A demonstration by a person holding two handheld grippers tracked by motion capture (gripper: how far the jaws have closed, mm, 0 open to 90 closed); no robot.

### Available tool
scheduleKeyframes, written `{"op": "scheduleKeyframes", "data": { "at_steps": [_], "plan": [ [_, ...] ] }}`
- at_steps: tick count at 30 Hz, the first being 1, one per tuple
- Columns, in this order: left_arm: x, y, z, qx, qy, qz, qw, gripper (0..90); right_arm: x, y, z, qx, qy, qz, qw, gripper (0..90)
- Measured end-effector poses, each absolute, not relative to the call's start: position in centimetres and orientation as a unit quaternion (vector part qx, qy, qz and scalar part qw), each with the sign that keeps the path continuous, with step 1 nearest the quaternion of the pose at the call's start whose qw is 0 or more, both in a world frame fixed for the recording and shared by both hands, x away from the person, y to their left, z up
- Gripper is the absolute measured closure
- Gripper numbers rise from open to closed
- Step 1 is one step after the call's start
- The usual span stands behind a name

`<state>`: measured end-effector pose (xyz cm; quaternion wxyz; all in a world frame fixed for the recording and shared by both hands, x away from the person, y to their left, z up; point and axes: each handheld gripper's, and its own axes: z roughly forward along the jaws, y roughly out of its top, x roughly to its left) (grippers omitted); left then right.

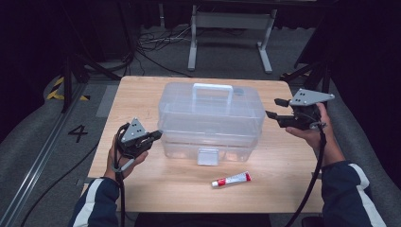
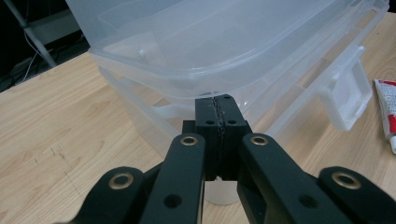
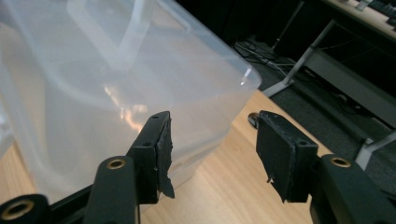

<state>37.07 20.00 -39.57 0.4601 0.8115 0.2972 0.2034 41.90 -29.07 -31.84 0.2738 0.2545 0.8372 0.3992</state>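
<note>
A clear plastic storage box (image 1: 210, 118) with a white handle (image 1: 213, 87) on its lid stands in the middle of the wooden table (image 1: 137, 94). My left gripper (image 1: 158, 135) is shut with nothing between its jaws, and its tip (image 2: 220, 105) sits against the box's (image 2: 224, 46) left end just under the lid rim. My right gripper (image 1: 273, 108) hovers open beside the box's right end. Its pads (image 3: 212, 126) hold nothing, and the box corner (image 3: 93, 84) lies just beyond the left one. A small red-and-white tube (image 1: 231, 179) lies in front of the box.
The box's front latch (image 1: 208, 156) faces the near table edge, with the tube (image 2: 386, 112) close to it. Beyond the table are a metal desk frame (image 1: 227, 28), loose cables and a grey floor. Dark stands flank both back corners.
</note>
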Motion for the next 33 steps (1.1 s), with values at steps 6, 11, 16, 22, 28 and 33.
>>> {"op": "scheduleKeyframes", "data": {
  "at_steps": [6,11,16,22,28,33],
  "plan": [
    [37.1,20.0,-39.4,0.813,0.297,0.205,0.457,89.6,41.1,-29.5,-34.5,0.255,0.840,0.411,0.247,45.4],
    [37.1,20.0,-39.2,0.811,0.297,0.206,0.460,89.4,40.9,-29.9,-36.6,0.265,0.842,0.410,0.232,44.5],
    [37.2,19.9,-39.2,0.814,0.296,0.212,0.453,87.3,40.7,-30.1,-37.7,0.271,0.837,0.426,0.212,43.6],
    [37.3,19.8,-39.0,0.810,0.298,0.211,0.458,86.2,40.3,-30.0,-37.9,0.271,0.829,0.433,0.227,43.5],
    [37.3,19.7,-39.1,0.809,0.302,0.212,0.457,82.5,40.2,-29.4,-38.4,0.264,0.826,0.443,0.226,43.9],
    [37.1,19.9,-38.9,0.806,0.307,0.216,0.457,73.7,40.1,-29.3,-38.2,0.260,0.824,0.443,0.240,43.8]
  ]
}}
